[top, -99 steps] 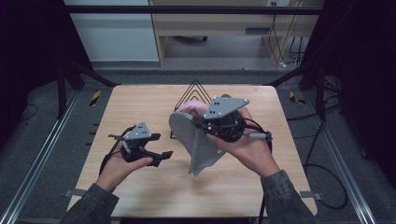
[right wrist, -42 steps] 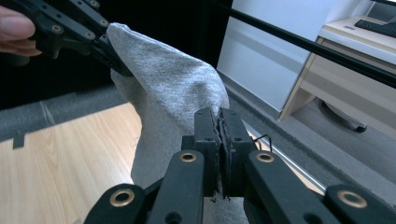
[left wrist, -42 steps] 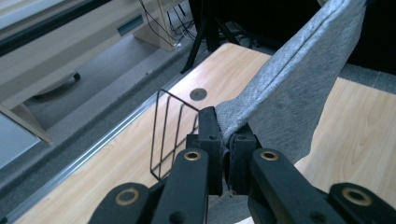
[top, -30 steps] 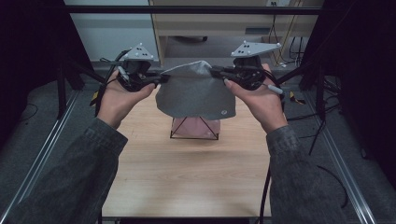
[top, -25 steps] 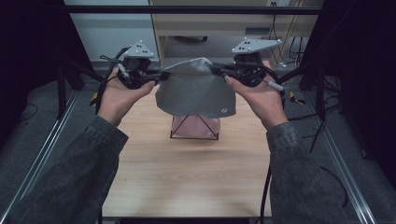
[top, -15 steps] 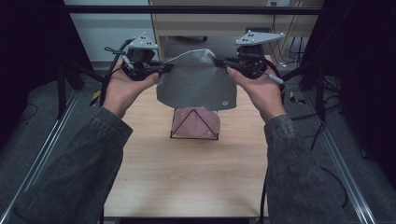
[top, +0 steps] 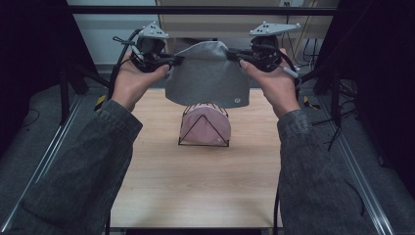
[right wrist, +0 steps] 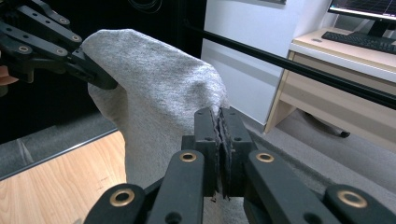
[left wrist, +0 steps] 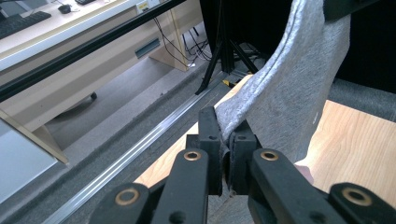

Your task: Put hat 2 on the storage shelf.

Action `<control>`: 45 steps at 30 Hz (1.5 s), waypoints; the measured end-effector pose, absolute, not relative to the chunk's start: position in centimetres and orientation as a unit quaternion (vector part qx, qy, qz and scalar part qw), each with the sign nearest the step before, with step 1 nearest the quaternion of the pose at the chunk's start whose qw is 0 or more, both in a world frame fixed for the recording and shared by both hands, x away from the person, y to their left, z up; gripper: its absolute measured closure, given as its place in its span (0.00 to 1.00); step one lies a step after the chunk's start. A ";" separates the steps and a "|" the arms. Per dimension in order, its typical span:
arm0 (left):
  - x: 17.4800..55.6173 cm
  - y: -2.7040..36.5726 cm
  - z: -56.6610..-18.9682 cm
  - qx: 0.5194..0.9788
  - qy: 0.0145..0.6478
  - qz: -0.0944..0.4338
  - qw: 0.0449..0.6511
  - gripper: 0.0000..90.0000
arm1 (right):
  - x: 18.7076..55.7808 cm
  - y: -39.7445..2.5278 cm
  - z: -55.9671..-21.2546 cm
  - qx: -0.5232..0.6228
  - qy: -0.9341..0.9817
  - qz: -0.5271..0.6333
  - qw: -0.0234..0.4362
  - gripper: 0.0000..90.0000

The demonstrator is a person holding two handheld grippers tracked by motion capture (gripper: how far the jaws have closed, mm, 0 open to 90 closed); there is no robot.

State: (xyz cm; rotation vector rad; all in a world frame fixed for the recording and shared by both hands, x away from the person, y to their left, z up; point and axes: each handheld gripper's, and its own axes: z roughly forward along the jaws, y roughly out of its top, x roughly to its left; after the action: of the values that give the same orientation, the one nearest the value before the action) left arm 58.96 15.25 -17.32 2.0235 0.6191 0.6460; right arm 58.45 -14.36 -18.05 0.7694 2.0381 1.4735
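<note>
Pale wooden tabletop comes first, bare on the near side of a black wire stand already bearing a pink cap. Above that stand hangs the grey knitted beanie, stretched between left gripper and right gripper, both clamped on its fabric (opposite edges). Uneven lowering could topple the stand.
</note>
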 end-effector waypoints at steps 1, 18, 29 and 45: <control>59.1 15.2 -17.3 0.817 0.251 0.260 0.449 0.97 | 58.6 -14.4 -18.0 0.281 0.750 0.542 0.254 0.97; 61.1 15.2 -17.7 0.816 0.258 0.258 0.449 0.97 | 61.1 -14.1 -18.6 0.294 0.750 0.537 0.250 0.97; 62.6 14.8 -18.2 0.814 0.260 0.260 0.450 0.97 | 62.7 -14.4 -19.4 0.309 0.746 0.536 0.247 0.97; 63.4 14.6 -18.9 0.816 0.259 0.258 0.448 0.97 | 63.9 -14.5 -20.3 0.319 0.746 0.532 0.243 0.97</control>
State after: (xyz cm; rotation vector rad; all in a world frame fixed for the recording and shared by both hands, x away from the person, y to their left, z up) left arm 63.37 14.59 -18.94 2.0185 0.6419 0.6395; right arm 63.93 -14.48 -20.30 0.8730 2.0379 1.4538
